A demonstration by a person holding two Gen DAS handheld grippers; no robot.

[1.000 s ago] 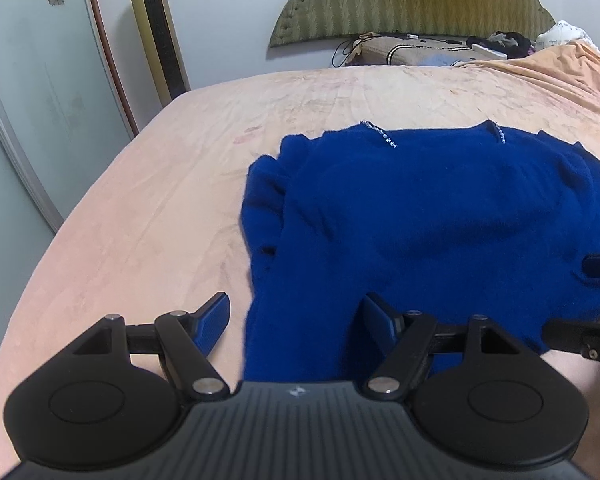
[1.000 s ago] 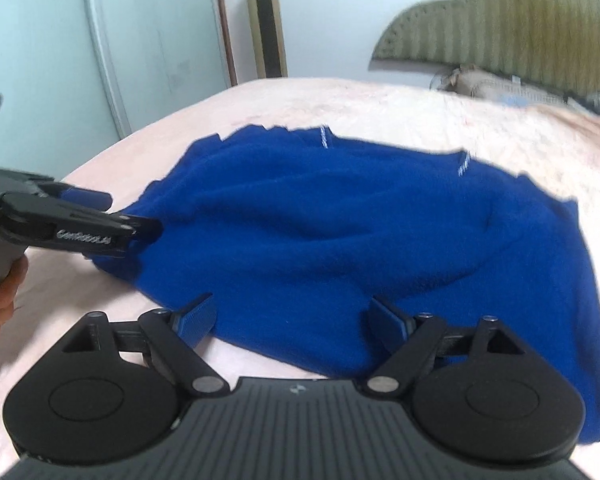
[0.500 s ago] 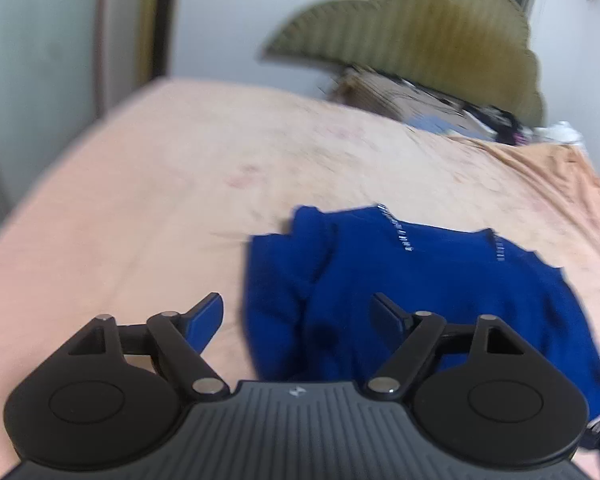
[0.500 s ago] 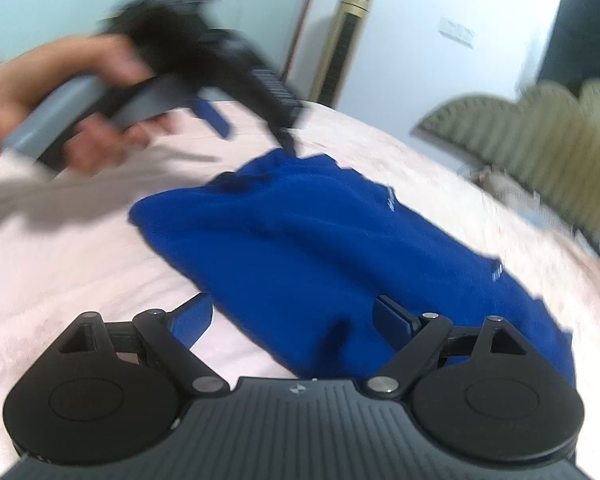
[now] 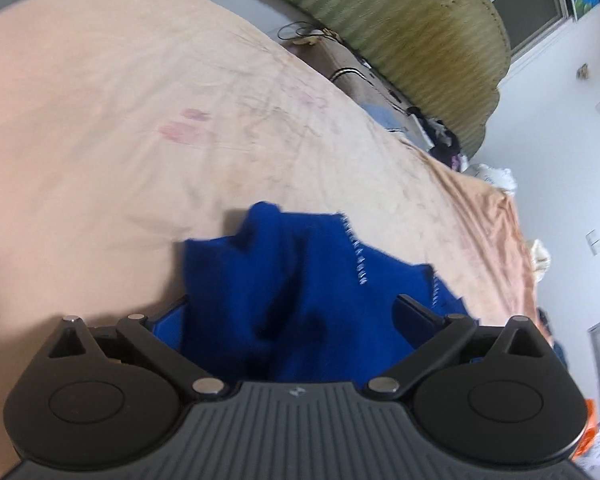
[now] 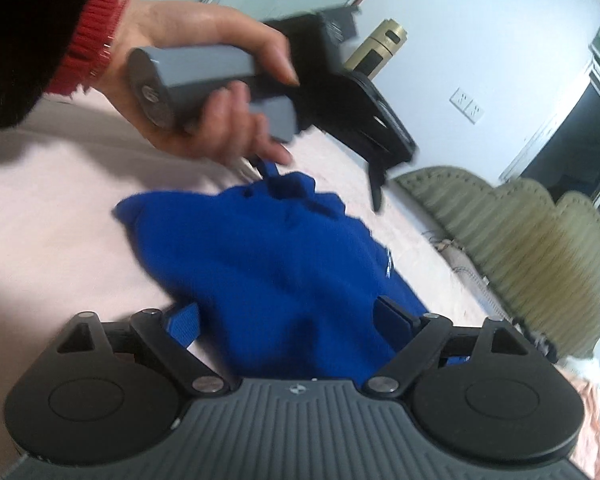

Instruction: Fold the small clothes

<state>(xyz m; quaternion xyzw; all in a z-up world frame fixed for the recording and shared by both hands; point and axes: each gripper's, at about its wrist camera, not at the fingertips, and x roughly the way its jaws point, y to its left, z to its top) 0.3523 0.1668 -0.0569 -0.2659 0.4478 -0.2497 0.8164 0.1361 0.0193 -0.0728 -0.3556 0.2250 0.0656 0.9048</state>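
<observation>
Your left gripper (image 5: 288, 316) has just been opening and now stands at its widest, its blue pads (image 5: 168, 326) apart on either side of the blue sweater (image 5: 284, 280) without pressing it, while your right gripper (image 6: 288, 320) is also spread wide over the same garment, gripping nothing. The sweater lies bunched and partly folded on the peach bed sheet (image 5: 120, 120), its neckline trimmed with pale stitching. In the right wrist view your left hand (image 6: 204, 92), in a red cuff (image 6: 92, 36), holds the grey handle above the sweater's far edge, with the green headboard (image 6: 540, 240) beyond.
</observation>
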